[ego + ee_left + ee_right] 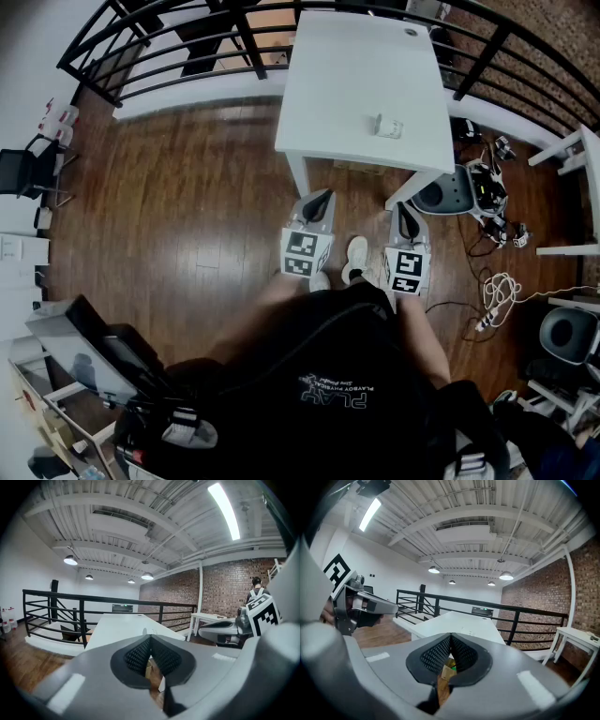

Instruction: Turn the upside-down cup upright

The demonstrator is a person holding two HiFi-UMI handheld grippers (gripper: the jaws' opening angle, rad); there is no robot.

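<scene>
Cup (pixel 387 125) untouched near the front edge of the white table (pixel 356 56), too small to judge which way up, well apart from left gripper (pixel 322 196) and right gripper (pixel 402 209), both clenched on nothing short of the table, with approach, grasp and flip seemingly all left to do.
</scene>
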